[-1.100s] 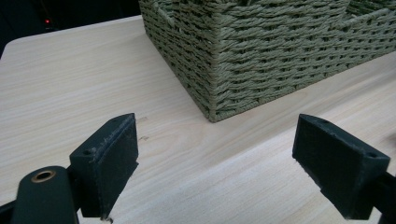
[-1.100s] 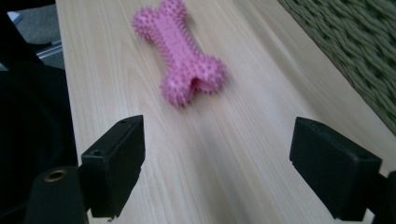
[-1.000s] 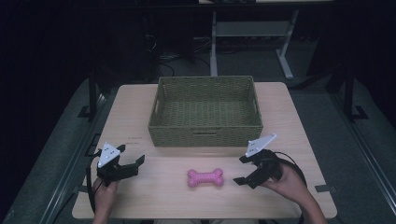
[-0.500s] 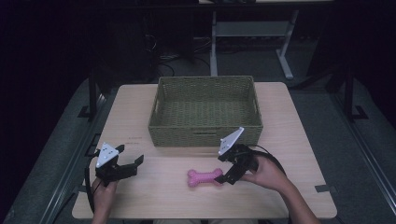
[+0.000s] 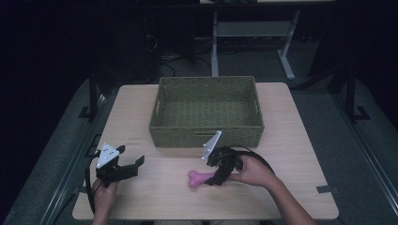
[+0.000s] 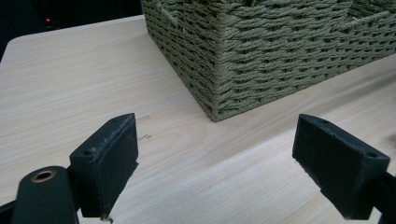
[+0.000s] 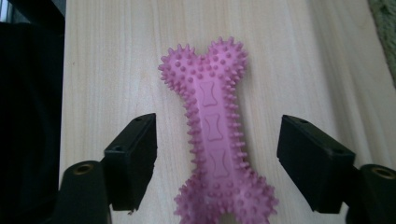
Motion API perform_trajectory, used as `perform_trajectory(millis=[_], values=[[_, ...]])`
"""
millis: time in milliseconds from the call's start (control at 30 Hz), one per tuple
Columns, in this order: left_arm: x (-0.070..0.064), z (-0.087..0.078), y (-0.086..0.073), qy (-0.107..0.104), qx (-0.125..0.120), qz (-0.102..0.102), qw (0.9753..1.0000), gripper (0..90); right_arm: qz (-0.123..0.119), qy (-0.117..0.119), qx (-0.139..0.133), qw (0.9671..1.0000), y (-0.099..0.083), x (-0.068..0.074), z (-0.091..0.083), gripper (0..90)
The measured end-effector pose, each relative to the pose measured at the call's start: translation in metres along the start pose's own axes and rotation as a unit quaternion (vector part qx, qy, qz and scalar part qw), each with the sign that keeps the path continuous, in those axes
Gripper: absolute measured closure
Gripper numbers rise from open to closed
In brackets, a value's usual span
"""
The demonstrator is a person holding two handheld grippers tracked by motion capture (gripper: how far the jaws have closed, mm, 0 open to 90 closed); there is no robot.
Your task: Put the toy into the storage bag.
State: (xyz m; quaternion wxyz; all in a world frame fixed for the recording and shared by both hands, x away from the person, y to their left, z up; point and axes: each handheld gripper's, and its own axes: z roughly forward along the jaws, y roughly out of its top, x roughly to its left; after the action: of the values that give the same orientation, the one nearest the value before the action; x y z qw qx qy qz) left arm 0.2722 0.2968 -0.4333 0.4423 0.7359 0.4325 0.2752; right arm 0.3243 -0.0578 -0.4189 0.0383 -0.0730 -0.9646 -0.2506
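A pink spiked rubber bone (image 5: pixel 201 178) (image 7: pixel 212 135) lies flat on the wooden table (image 5: pixel 291 140), in front of the woven green basket (image 5: pixel 206 133). My right gripper (image 5: pixel 217 179) (image 7: pixel 217 161) stands open over the bone's right half, one jaw on each side of its shaft, not pressing on it. My left gripper (image 5: pixel 133 165) (image 6: pixel 219 163) rests open near the table's front left, with bare wood between its jaws; a corner of the basket (image 6: pixel 261 56) lies ahead of it.
The basket holds nothing that I can see and takes up the middle back of the table. A strip of tape (image 5: pixel 325 189) lies near the right front edge. Dark floor, cables and a desk frame (image 5: pixel 248 33) lie beyond the table.
My right gripper has moved left from the table's right side to the bone and now straddles it. The bone and my left gripper have stayed in place.
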Motion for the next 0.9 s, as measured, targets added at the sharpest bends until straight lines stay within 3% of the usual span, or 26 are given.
perform_trajectory(millis=[467,700,900], values=[[0.001,-0.001,0.0,0.001,0.0,-0.002,1.0,13.9,-0.031,0.001,0.047,0.9984,0.01,0.001,0.02,44.4],[0.002,-0.001,0.0,0.001,0.001,-0.003,1.0,13.9,-0.054,-0.011,0.065,0.9963,0.011,0.003,0.025,51.6],[0.002,-0.001,0.0,0.001,-0.001,-0.006,1.0,13.9,-0.07,-0.008,0.073,0.9948,0.014,0.004,0.026,56.8]])
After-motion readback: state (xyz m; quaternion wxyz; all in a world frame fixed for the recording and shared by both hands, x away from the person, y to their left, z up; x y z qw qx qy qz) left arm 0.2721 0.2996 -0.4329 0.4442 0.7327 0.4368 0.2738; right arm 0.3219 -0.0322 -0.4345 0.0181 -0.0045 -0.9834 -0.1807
